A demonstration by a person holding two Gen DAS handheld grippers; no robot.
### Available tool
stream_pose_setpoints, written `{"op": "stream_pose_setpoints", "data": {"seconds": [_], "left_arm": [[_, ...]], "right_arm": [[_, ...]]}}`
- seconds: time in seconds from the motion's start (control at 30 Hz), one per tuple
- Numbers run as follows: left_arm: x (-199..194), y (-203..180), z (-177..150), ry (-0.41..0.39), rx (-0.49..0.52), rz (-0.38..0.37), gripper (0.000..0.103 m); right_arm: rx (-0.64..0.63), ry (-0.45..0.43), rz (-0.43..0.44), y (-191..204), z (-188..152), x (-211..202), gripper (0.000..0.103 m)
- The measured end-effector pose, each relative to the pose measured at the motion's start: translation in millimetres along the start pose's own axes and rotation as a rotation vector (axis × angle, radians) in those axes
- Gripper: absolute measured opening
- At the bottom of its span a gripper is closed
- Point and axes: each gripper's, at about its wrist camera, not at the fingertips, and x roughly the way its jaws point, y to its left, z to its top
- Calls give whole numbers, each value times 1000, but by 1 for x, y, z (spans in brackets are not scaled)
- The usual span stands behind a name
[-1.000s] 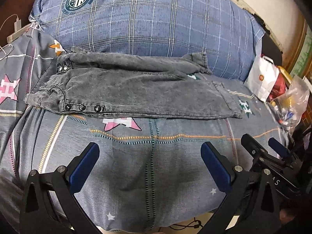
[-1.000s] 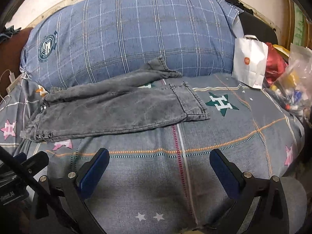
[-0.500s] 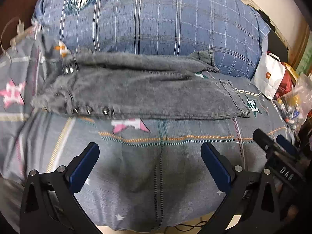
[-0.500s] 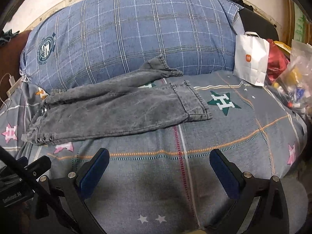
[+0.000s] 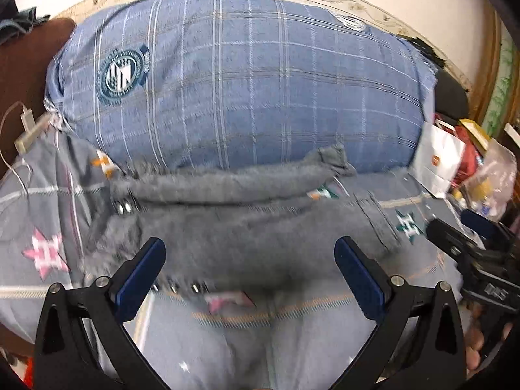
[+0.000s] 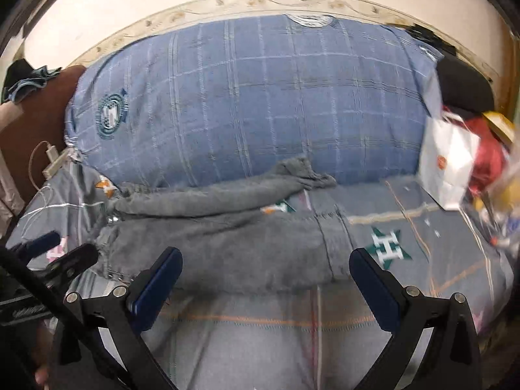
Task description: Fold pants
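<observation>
Lying across the bed (image 5: 227,341), the grey pants (image 5: 247,237) stretch left to right, waistband with metal snaps at the left and hems at the right, the far leg resting against a big blue plaid pillow (image 5: 247,84). The left gripper (image 5: 250,269) hovers over the near edge of the pants, its 2 blue-padded fingers (image 5: 139,276) spread wide and holding nothing. The right gripper (image 6: 265,279) hangs over the near leg toward the hem end, fingers (image 6: 373,289) likewise wide apart and empty. Both views are blurred, so whether any fingertip touches the cloth cannot be told. A white paper bag (image 6: 447,165) stands at the far right beside the pillow, near a red bag (image 6: 487,159).
</observation>
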Motion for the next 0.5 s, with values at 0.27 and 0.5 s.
{"op": "stream_pose_setpoints", "data": {"seconds": [0.27,0.5], "left_arm": [[47,18,45,23,-52,34,103],[59,3,43,-20,-5,16,103]], "right_arm": [[21,-20,-54,-11,47,38,103],[15,-49,-62,-15,57,66,103]]}}
